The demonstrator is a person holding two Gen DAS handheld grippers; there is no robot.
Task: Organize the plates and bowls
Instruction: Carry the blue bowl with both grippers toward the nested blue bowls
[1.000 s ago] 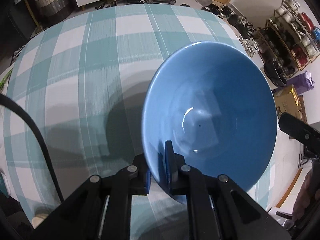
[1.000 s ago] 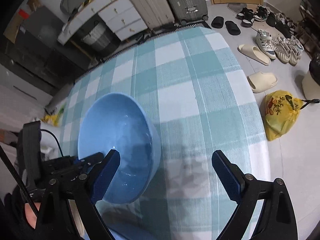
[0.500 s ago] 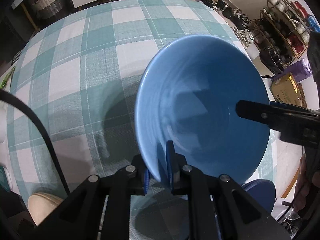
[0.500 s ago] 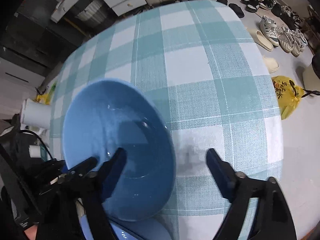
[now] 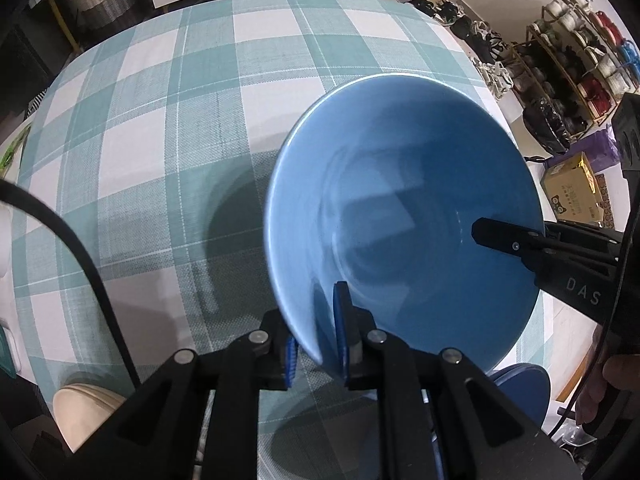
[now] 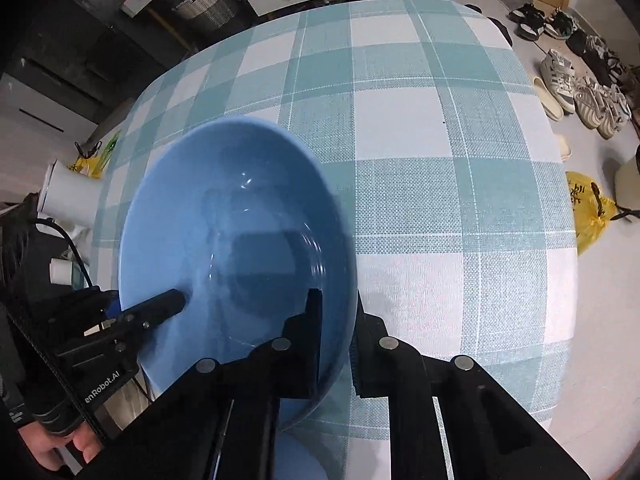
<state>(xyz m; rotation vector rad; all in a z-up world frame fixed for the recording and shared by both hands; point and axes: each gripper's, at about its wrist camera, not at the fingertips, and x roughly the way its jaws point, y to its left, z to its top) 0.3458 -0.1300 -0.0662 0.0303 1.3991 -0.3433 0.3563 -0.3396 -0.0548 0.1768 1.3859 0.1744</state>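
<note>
Left wrist view: round table w/ teal-and-white check cloth (image 5: pixel 168 128) fills most of the frame; drawers, woven basket and suitcases at 12 o'clock, a shoe rack (image 5: pixel 576 76) at 2 o'clock. The left gripper (image 5: pixel 316 344) points steeply down from 6 o'clock, jaws nearly together on the near rim of the blue bowl (image 5: pixel 400 208), one blue pad inside the wall, one outside. Bowl sits right of centre, tilted, held above the cloth w/ its shadow to the left. From 3 o'clock the right gripper's black finger reaches over the far rim into the bowl. A cream dish (image 5: pixel 84 408) shows at 7 o'clock, a darker blue dish (image 5: pixel 520 392) at 4–5 o'clock under the bowl's edge. Part of a hand at 4 o'clock, at the frame edge.

Right wrist view: same check cloth; shoes (image 6: pixel 580 92) on the floor at 2 o'clock, a yellow bag (image 6: pixel 588 216) at 3 o'clock, drawers at 12. The right gripper (image 6: pixel 336 320), aimed steeply down from 6 o'clock, has just been closing and now pinches the bowl's rim on the right side, one finger inside, one outside. Bowl lies left of centre. The left gripper comes in at 8 o'clock, clamped on the opposite rim; fingers of a hand (image 6: pixel 60 444) wrap its handle at 7 o'clock. So both tongs grip the one bowl.
</note>
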